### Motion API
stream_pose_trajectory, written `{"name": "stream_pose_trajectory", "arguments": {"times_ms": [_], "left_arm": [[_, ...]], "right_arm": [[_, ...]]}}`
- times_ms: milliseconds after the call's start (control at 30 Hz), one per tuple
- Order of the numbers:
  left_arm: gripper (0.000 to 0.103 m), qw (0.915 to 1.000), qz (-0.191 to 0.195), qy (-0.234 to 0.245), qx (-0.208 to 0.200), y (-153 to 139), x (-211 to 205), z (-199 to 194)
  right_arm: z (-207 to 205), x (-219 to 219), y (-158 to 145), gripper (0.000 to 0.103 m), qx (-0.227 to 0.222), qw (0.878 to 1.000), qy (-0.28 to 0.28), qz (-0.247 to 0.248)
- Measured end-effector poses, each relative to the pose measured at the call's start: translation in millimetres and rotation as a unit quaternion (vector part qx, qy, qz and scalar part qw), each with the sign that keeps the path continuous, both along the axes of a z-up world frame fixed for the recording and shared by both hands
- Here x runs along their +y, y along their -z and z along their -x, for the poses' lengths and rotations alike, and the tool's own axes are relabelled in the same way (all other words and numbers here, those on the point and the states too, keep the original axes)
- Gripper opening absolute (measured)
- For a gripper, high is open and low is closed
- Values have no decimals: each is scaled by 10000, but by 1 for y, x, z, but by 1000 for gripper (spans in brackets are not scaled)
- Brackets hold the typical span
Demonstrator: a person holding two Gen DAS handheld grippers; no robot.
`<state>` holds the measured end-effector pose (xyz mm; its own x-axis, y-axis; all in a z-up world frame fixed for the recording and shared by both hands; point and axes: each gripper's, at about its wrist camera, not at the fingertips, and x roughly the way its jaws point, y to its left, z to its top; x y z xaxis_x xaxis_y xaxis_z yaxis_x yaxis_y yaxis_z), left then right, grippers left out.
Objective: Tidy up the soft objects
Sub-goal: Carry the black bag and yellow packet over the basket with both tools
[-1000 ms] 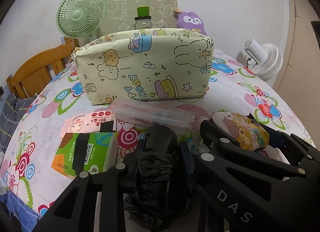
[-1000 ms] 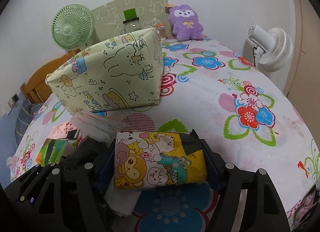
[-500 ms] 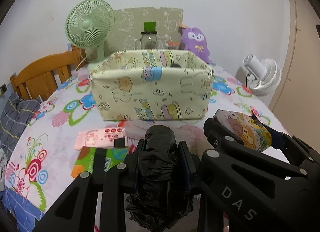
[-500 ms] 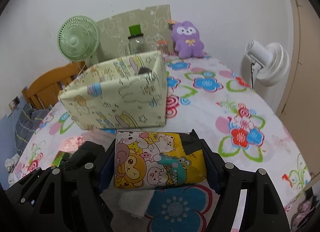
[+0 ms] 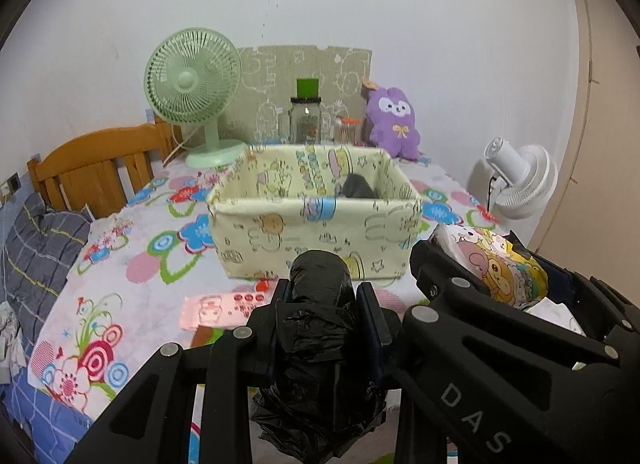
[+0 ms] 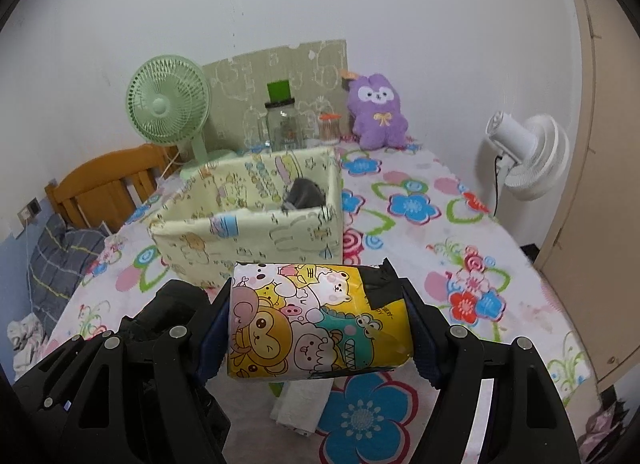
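Observation:
My left gripper [image 5: 323, 300] is shut on a roll of black plastic bags [image 5: 320, 328], lifted above the flowered tablecloth. My right gripper [image 6: 318, 318] is shut on a yellow tissue pack [image 6: 316, 324] printed with cartoon animals; the same tissue pack [image 5: 496, 264] shows at the right of the left wrist view. Ahead of both stands an open cream fabric box [image 5: 316, 219] with cartoon prints, the same fabric box [image 6: 252, 219] in the right wrist view, holding a dark object [image 6: 302, 193] in its far right corner. A pink tissue packet [image 5: 218, 308] lies on the cloth left of the black roll.
A green fan [image 5: 192, 83], a glass jar [image 5: 306, 119] and a purple plush toy [image 5: 392, 119] stand behind the box. A white fan [image 6: 528, 155] is at the right, off the table. A wooden chair [image 5: 96, 171] with a grey checked cloth stands left. White paper [image 6: 300, 404] lies under the yellow pack.
Both grippers have risen with their loads, so the box now appears lower and its inside shows. The green-and-orange tissue pack has dropped out of the left view.

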<state>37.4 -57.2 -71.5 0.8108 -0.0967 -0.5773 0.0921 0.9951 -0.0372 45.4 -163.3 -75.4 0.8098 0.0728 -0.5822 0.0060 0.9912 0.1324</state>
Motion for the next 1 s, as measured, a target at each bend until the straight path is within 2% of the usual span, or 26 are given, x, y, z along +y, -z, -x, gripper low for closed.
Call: {"name": "stream_pose_trajectory", "arguments": {"times_ms": [500,1000], "left_arm": [[33,9992,-31,106,-381,-43,8,5],[33,9986,-3,220,-480,-64,15,-9]], "right_arm": [[8,8,-44,78,-268,9996,58,56],[-5,14,-65,78,-362,9993,69,-42]]}}
